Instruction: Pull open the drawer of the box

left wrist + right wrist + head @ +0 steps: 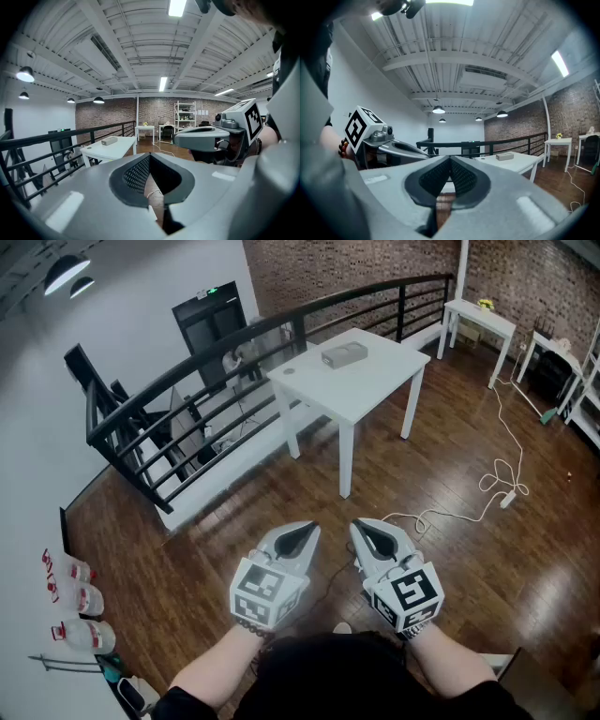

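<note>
A small grey box (343, 355) lies on a white table (375, 390) far ahead, across the wooden floor. It also shows as a small grey box (109, 140) in the left gripper view and as a small grey box (504, 156) in the right gripper view. My left gripper (300, 538) and right gripper (373, 540) hang side by side close to my body, well short of the table. Both are shut with nothing between their jaws. The left gripper (150, 159) and the right gripper (450, 162) point level toward the table.
A black railing (187, 418) runs along the left behind the table. A white cable (478, 502) with a plug lies on the floor to the right. Another white table (480, 320) stands at the brick wall. Bottles (80, 601) stand at the left.
</note>
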Motion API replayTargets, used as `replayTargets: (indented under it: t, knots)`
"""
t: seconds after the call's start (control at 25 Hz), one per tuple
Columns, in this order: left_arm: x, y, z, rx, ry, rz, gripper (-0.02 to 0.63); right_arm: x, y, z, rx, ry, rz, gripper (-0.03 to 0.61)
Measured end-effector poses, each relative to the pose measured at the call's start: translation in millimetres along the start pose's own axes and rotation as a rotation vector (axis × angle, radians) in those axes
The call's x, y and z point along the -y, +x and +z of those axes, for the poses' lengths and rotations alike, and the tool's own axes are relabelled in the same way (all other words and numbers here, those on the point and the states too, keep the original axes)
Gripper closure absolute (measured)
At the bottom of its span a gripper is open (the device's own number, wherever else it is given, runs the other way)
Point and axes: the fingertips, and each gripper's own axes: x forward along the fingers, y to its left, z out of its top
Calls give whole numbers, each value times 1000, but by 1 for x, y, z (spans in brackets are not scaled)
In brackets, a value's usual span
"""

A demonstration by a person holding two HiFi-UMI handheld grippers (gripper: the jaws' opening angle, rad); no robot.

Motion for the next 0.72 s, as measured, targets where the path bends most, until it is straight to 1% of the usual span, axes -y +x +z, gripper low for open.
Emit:
replayTargets:
  t: [0.2,0.36,0.56,0.72]
  knots:
    - [-12,20,5,0,-7,-3,597,15,16,1,-7,-6,2,586]
    - [-24,32,4,-2,-27,-21,597,24,33,0,-14,-2,-6,586]
    - [-56,45,3,8,-34,-40,597,29,65,1,-18,-16,-28,586]
    - [-90,56,8,21,-34,-71,597,33,101,6,-16,-30,-56,586]
